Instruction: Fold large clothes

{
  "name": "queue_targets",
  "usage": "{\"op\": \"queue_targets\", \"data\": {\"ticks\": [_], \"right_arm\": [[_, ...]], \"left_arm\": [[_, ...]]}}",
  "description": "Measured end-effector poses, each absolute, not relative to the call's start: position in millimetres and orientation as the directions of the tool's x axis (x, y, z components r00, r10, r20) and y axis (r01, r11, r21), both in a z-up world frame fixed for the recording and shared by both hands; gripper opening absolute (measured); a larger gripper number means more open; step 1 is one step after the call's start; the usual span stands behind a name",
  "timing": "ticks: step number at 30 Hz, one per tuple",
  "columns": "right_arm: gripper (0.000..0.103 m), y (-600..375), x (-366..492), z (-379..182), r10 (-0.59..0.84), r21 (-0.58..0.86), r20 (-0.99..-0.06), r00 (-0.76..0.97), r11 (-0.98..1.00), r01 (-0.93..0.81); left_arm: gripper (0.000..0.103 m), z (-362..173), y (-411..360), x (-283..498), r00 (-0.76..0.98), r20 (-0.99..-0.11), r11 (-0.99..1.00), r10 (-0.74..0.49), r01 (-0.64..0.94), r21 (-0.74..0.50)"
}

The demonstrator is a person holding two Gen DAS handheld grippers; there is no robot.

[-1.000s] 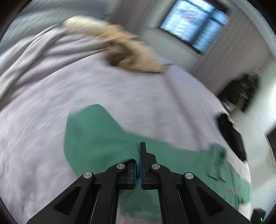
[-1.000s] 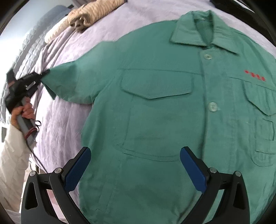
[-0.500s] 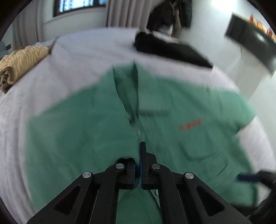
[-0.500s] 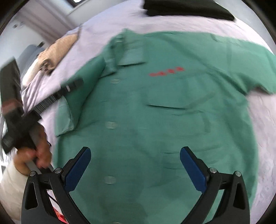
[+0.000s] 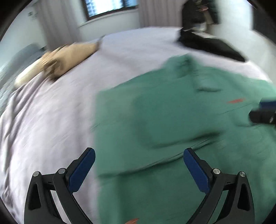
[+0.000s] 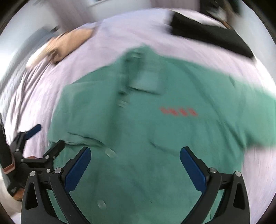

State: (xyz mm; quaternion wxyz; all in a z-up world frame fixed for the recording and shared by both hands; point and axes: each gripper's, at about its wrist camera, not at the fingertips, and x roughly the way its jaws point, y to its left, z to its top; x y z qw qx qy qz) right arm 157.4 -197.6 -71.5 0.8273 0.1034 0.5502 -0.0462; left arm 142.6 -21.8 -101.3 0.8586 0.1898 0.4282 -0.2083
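Observation:
A green short-sleeved button shirt point(image 6: 155, 131) with red lettering lies front-up on the lilac bedsheet point(image 6: 34, 89). Its left sleeve is folded in over the chest, seen in the left wrist view point(image 5: 163, 124). Its other sleeve point(image 6: 255, 106) still lies spread out to the right. My left gripper point(image 5: 138, 165) is open and empty above the shirt's left edge; it also shows in the right wrist view point(image 6: 44, 137). My right gripper point(image 6: 135, 163) is open and empty above the shirt's lower front. Both views are motion-blurred.
A tan knitted garment point(image 5: 69, 55) lies at the far left of the bed. A black garment point(image 6: 210, 36) lies at the far right edge. A window point(image 5: 107, 6) and curtains are behind the bed.
My left gripper carried the sleeve over the shirt's chest, let it go and opened. Both grippers have swung to new positions over the shirt.

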Motion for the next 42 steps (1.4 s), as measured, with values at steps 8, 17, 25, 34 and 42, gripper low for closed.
{"op": "queue_targets", "data": {"ticks": [8,17,25,34,42], "right_arm": [[0.103,-89,231,-117,0.043,0.014,-0.916,0.399,0.997,-0.074],[0.013,-128,238,-114,0.005,0.051,-0.904,0.428,0.994,0.095],[0.023,-319,156,-124,0.178,0.492,-0.82,0.543,0.704,0.512],[0.057,-359,97,-162,0.323,0.69,-0.721,0.613,0.427,0.585],[0.005,-340,132,-161,0.314,0.626,-0.775,0.548,0.497,0.601]], "left_arm": [[0.103,-143,31,179,0.541,-0.841,0.929,-0.022,0.323,0.183],[0.103,-154,37,195,0.533,-0.846,0.959,0.004,0.236,0.153],[0.103,-161,38,204,0.524,-0.852,0.963,0.013,0.224,0.153],[0.102,-119,61,183,0.461,-0.883,0.909,-0.088,0.399,0.118],[0.103,-121,41,201,0.468,-0.876,0.944,-0.114,0.326,0.051]]}}
